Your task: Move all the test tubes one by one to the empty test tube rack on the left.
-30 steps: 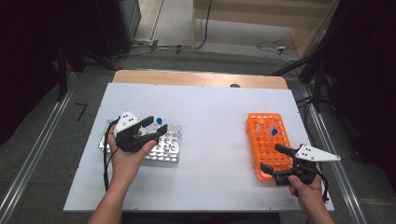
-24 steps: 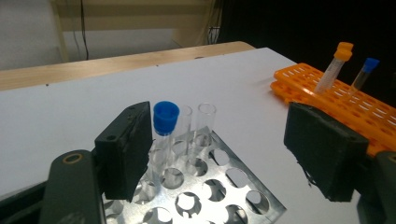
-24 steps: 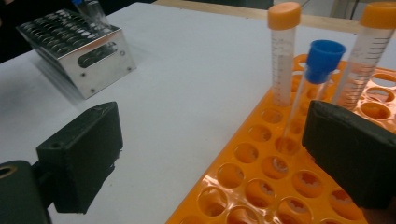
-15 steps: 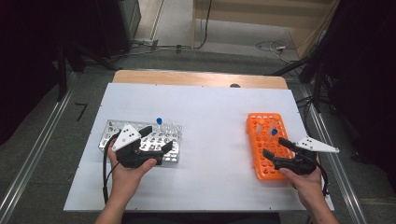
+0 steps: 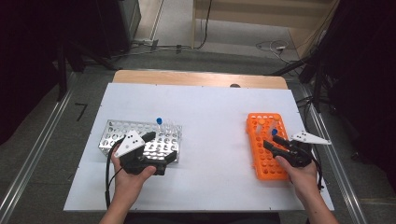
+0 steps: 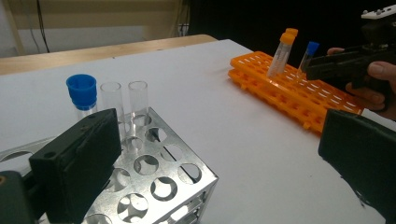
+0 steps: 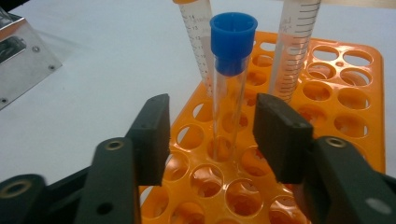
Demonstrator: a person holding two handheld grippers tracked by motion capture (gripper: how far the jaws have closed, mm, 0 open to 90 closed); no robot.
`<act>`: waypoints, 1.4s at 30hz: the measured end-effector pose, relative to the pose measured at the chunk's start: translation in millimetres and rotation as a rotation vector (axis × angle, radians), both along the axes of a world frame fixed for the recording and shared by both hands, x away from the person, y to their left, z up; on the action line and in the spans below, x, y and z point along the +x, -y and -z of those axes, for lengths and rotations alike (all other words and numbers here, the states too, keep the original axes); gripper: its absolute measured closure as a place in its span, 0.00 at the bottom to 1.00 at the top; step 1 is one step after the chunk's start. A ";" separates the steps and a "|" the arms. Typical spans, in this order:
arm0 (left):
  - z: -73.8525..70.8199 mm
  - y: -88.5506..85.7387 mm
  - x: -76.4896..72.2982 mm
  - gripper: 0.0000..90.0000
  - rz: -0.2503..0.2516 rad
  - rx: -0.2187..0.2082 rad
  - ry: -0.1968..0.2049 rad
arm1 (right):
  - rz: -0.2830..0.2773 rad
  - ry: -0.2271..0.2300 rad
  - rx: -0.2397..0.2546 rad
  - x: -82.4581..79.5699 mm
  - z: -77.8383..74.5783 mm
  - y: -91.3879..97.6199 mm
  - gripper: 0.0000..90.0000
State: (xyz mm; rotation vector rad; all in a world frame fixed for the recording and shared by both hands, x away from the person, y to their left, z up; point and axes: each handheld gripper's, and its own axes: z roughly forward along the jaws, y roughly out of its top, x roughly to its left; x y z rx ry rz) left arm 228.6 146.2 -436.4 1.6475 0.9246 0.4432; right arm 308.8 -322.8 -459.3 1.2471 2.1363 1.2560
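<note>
Counter point(image 5: 215, 112): white sheet, two racks well apart. Steel rack point(image 5: 140, 140) sits lower left of the high view, orange rack point(image 5: 266, 144) right of centre.

Your left gripper point(image 5: 156, 147) hangs over the steel rack's near edge with its jaws at their widest, just opened, nothing between them. In the left gripper view a blue-capped tube point(image 6: 82, 99) and two uncapped glass tubes stand in that rack, upper left of frame, clear of the jaws. Leave that hand parked; don't bump the rack.

Your right gripper point(image 7: 212, 140) is the working one. Its jaws have just been closing to a narrow gap around the blue-capped glass tube point(image 7: 229, 88), which stands upright in the orange rack, centre of the right gripper view. Pads look just short of the glass on both sides.

My read for the grab:
- centre the tube between the pads before you squeeze
- grip the glass below the cap, gently
- lift straight up, and watch the two graduated tubes point(image 7: 294, 46) just behind
</note>
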 end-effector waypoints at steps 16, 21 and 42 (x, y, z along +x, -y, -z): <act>0.2 -1.0 1.3 0.00 -0.008 0.001 0.002 | 0.082 -0.034 -0.148 6.8 6.0 -19.3 0.81; 0.8 0.5 1.7 0.00 -0.004 0.002 0.000 | 0.087 -0.034 -0.158 7.6 6.5 -20.3 0.82; 2.6 11.9 -0.4 0.00 0.030 0.028 0.004 | 0.063 0.152 -0.033 -14.4 -14.3 -7.0 0.83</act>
